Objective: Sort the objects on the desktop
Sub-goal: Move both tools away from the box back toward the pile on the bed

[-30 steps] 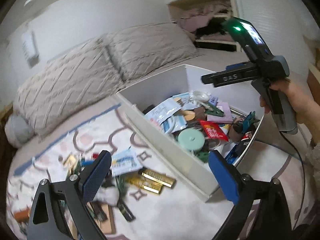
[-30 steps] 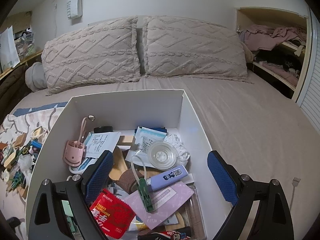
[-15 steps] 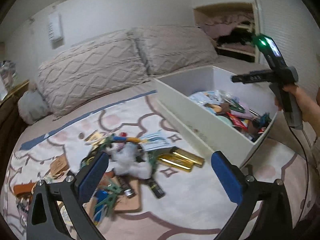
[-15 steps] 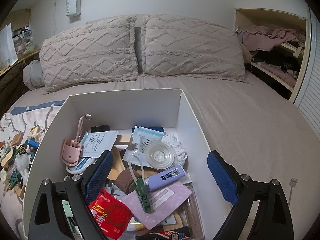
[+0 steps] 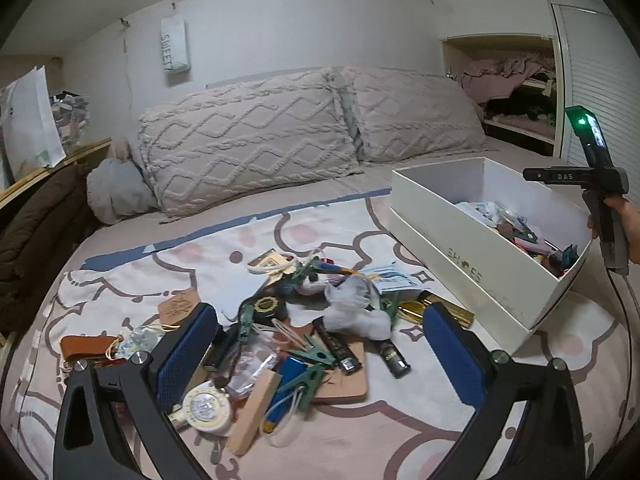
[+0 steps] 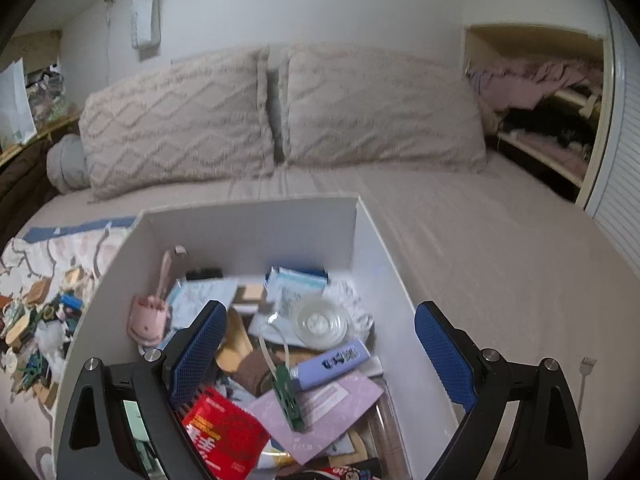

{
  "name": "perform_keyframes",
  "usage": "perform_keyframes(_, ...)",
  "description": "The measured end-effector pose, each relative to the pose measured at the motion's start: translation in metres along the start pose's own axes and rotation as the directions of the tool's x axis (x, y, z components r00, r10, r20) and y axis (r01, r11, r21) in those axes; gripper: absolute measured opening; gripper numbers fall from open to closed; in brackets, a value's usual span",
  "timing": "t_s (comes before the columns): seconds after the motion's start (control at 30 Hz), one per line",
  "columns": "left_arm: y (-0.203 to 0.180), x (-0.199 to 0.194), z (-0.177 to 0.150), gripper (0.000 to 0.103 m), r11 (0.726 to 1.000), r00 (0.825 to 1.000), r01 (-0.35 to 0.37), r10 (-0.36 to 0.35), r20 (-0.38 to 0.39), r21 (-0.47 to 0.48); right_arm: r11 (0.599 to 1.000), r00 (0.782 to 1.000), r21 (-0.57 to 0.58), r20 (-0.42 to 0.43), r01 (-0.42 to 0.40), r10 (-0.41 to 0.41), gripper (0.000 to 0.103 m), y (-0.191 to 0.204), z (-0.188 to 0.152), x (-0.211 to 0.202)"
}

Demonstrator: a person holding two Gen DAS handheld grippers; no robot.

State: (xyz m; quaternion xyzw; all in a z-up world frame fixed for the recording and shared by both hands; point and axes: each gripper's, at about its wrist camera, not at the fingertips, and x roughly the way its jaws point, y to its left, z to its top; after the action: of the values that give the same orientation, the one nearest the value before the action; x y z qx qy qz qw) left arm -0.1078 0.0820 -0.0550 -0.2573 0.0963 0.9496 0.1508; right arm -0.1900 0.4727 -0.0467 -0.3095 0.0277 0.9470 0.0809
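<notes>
A white shoe box [image 5: 452, 252] sits on the bed at the right, filled with small items. It also shows in the right wrist view [image 6: 256, 236], holding a red packet [image 6: 224, 436], a purple tube [image 6: 332, 362], a green clip [image 6: 290, 396] and a pink curler [image 6: 150, 312]. A loose pile lies on the patterned blanket: green clips [image 5: 304, 380], a white fluffy toy [image 5: 356, 312], gold bars [image 5: 436, 312], a round tin [image 5: 208, 406], a wooden block [image 5: 256, 416]. My left gripper [image 5: 316, 348] is open and empty above the pile. My right gripper [image 6: 316, 348] is open and empty over the box.
Two knitted pillows [image 5: 304, 132] lie against the wall at the head of the bed. A brown leather strap [image 5: 86, 346] lies at the pile's left. An alcove shelf with clothes [image 5: 516, 92] is at the right. A cable [image 5: 624, 320] trails from the right gripper's handle.
My left gripper has swung left from the box to above the loose pile on the blanket. My right gripper has pulled back a little over the box. Both stay open.
</notes>
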Motion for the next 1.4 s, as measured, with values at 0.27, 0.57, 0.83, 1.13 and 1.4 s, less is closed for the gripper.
perform_keyframes(0.27,0.011,-0.018,0.004,0.103,1.000,0.999,-0.026,0.026,0.046,-0.009,0.999,0.999,0.005,0.010,0.048,-0.048,0.103,0.006,-0.001,-0.016)
perform_keyframes(0.57,0.017,-0.028,0.007,0.103,0.999,0.998,-0.032,0.034,0.057,-0.030,0.997,0.999,0.067,0.035,0.035,-0.038,0.103,0.024,-0.013,-0.054)
perform_keyframes(0.83,0.029,-0.040,0.006,0.103,0.997,0.995,-0.048,0.052,0.079,-0.056,0.999,0.993,-0.008,0.116,-0.036,0.037,0.103,0.073,-0.016,-0.096)
perform_keyframes(1.13,0.048,-0.056,-0.002,0.103,0.993,0.992,-0.072,0.081,0.097,-0.096,0.992,0.980,-0.057,0.156,-0.113,0.120,0.103,0.124,-0.025,-0.118)
perform_keyframes(1.4,0.064,-0.074,-0.004,0.103,0.985,0.986,-0.097,0.115,0.121,-0.143,0.986,0.970,-0.102,0.191,-0.135,0.153,0.103,0.163,-0.036,-0.132)
